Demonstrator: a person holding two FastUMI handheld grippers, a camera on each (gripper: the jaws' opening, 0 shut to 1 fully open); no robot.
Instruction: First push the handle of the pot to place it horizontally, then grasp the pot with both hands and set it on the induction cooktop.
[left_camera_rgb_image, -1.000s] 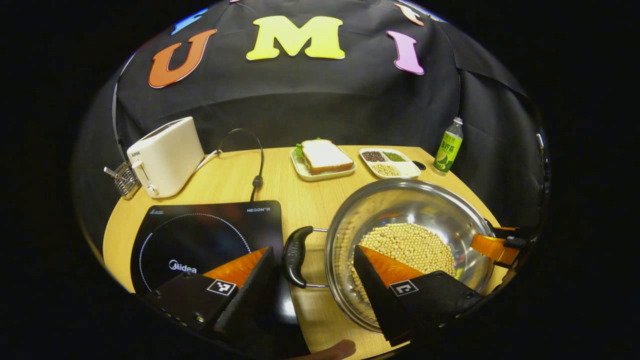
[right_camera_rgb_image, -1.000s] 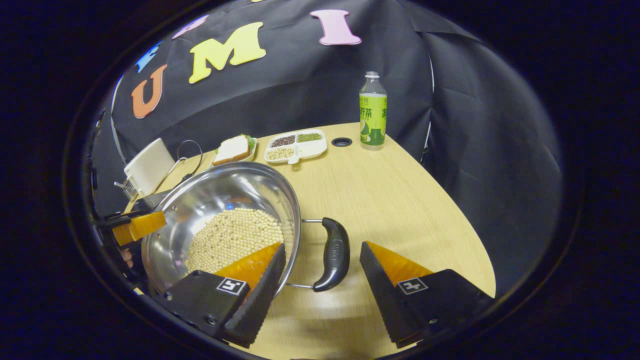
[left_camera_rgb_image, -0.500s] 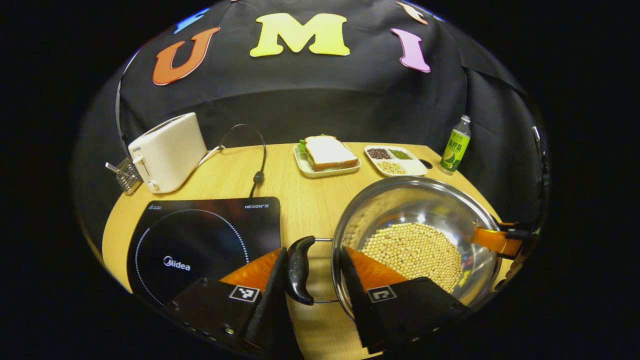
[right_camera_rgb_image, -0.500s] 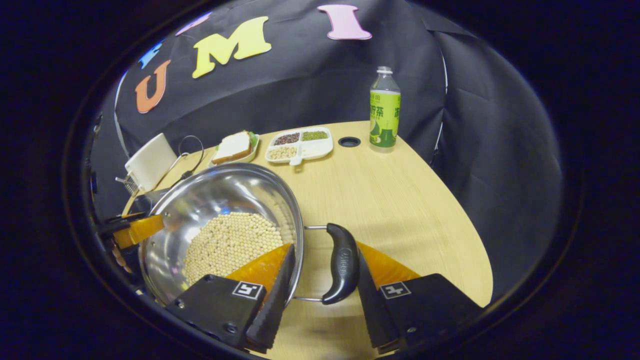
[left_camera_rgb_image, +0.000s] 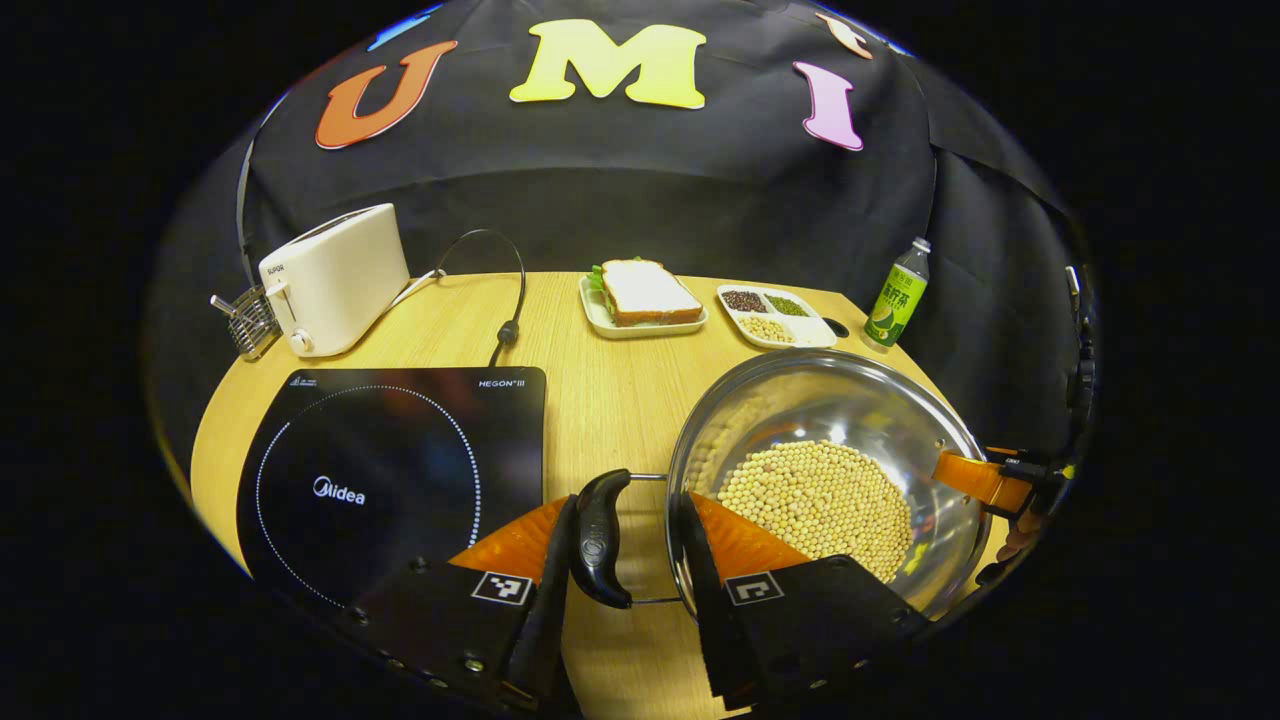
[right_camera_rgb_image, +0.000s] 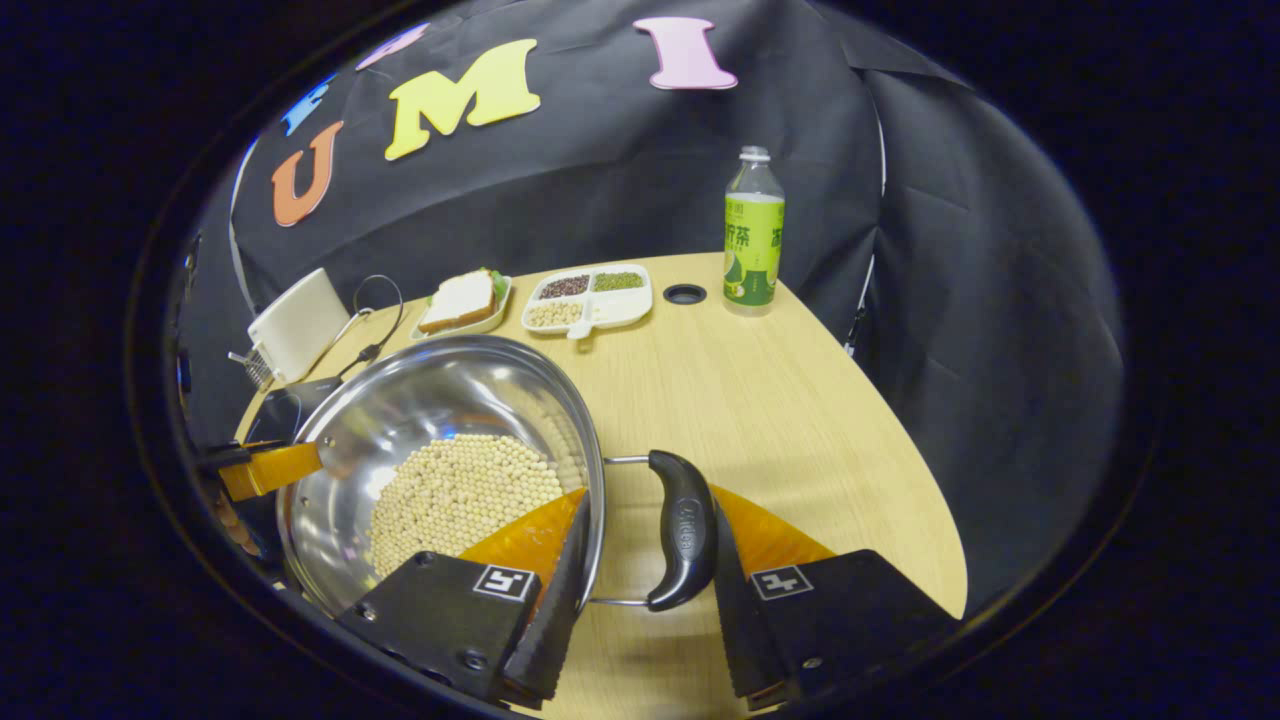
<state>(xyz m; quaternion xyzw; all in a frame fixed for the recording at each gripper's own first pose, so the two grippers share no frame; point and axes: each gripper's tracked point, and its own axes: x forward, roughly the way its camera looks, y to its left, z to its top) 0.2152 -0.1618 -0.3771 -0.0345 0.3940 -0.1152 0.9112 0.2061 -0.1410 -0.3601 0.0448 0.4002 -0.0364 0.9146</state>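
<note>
A steel pot (left_camera_rgb_image: 830, 420) holding soybeans (left_camera_rgb_image: 815, 500) sits between my two grippers, right of the black induction cooktop (left_camera_rgb_image: 380, 470). My left gripper (left_camera_rgb_image: 628, 502) is shut across the pot's black left handle (left_camera_rgb_image: 598, 540), one finger outside the handle and the other inside the pot wall. In the right gripper view, my right gripper (right_camera_rgb_image: 650, 495) is shut the same way on the right handle (right_camera_rgb_image: 683, 530), with one finger inside the pot (right_camera_rgb_image: 440, 400). Both handles lie level. I cannot tell whether the pot's base touches the table.
At the back of the wooden table (left_camera_rgb_image: 600, 400) stand a white toaster (left_camera_rgb_image: 335, 280), a wire rack (left_camera_rgb_image: 240, 320), a sandwich plate (left_camera_rgb_image: 640, 300), a divided tray of beans (left_camera_rgb_image: 775, 315) and a green bottle (left_camera_rgb_image: 897, 295). A black cable (left_camera_rgb_image: 510, 330) runs behind the cooktop.
Both grippers went from open to shut on the pot's handles. Since then both views have risen a little, and more of the cooktop shows below.
</note>
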